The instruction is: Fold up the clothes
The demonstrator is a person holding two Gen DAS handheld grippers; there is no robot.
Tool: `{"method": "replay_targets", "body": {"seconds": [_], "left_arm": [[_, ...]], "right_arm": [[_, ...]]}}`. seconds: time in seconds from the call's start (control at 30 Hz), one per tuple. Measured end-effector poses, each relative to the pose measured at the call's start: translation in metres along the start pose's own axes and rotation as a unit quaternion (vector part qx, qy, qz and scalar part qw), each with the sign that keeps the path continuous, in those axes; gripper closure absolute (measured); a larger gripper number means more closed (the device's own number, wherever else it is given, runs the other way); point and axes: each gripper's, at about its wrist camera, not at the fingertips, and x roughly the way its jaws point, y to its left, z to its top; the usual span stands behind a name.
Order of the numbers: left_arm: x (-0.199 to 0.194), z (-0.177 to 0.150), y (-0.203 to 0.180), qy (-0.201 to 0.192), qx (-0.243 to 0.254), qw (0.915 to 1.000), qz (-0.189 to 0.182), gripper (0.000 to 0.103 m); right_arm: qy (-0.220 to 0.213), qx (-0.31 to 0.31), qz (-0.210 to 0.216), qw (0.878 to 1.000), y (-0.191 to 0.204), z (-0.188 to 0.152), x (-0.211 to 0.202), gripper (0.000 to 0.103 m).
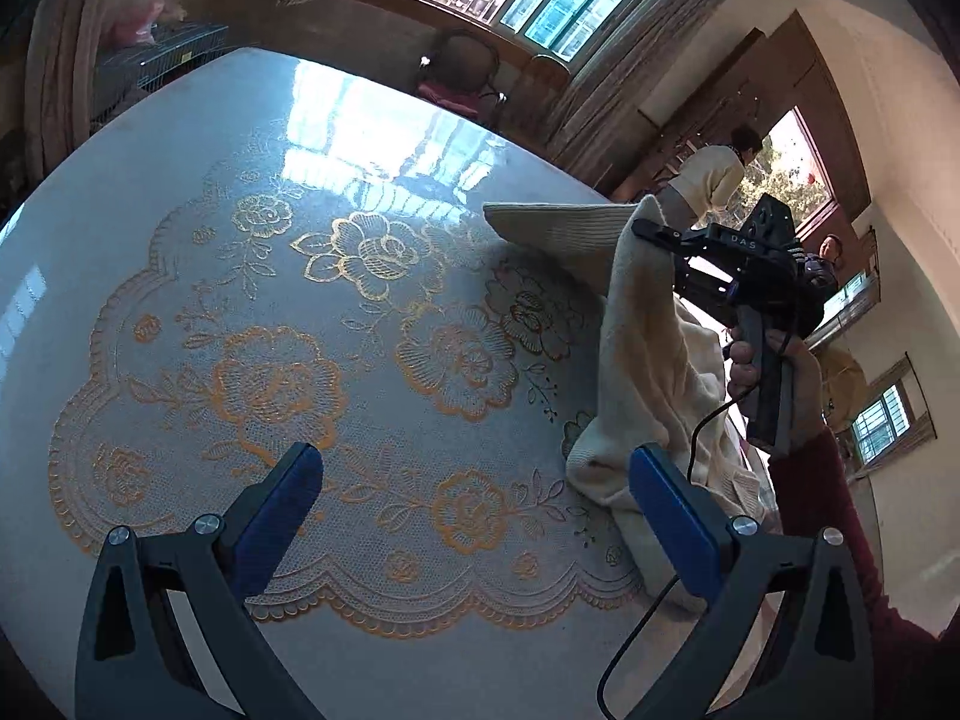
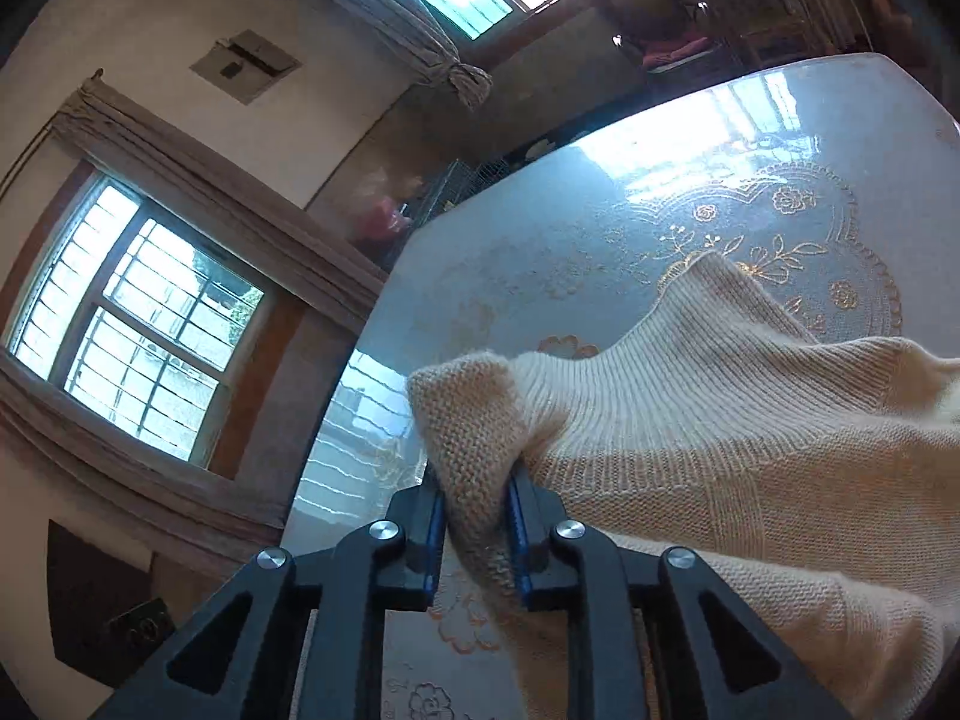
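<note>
While the desk (image 1: 180,240) fills most of the left wrist view, glossy and covered by a lace-patterned cloth (image 1: 372,396) with gold flowers, the cream knitted sweater (image 1: 654,372) takes up only the right side of that frame, partly heaped on the desk and partly drawn upward. In the right wrist view the same sweater (image 2: 750,450) spreads from the centre to the right edge, its ribbed hem lifted clear of the surface toward the middle of the frame. It hangs this way because the right claw (image 2: 477,534), at the lower centre of its own view, is pressed together on a bunched edge of the knit and holds it above the desk, probably to carry that part over the rest or to shake it flat; which of the two cannot be settled here. The left claw (image 1: 474,516), at the bottom of its view, is spread wide and holds nothing, hovering over the lace just beside the heap, likely ready to pin or take another edge.
</note>
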Motion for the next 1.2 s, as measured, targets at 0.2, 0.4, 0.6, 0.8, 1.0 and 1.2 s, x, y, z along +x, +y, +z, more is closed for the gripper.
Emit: {"method": "replay_targets", "body": {"seconds": [0.2,0.4,0.6,0.8,1.0,1.2], "left_arm": [[0.0,0.006,0.011,0.025,-0.04,0.9989,-0.007,0.0],[-0.01,0.002,0.023,0.028,-0.04,0.9987,0.015,0.0],[-0.017,-0.002,0.039,0.029,-0.034,0.9974,0.057,0.0],[-0.014,-0.005,0.047,0.034,-0.027,0.9964,0.072,0.0],[-0.022,-0.001,0.042,0.016,-0.015,0.999,0.04,0.0],[-0.049,0.006,0.039,-0.002,0.024,0.9985,0.05,0.0]], "right_arm": [[0.007,-0.075,-0.109,0.991,0.051,-0.016,-0.049,0.057],[0.114,-0.233,-0.273,0.926,0.07,-0.122,-0.043,0.056],[0.107,-0.116,-0.32,0.934,0.015,-0.186,-0.086,0.056],[0.111,-0.016,-0.228,0.967,-0.008,-0.232,-0.1,0.053],[0.148,0.023,-0.002,0.989,0.032,-0.278,-0.056,0.053],[0.19,-0.094,0.007,0.977,0.127,-0.292,-0.024,0.056]]}}
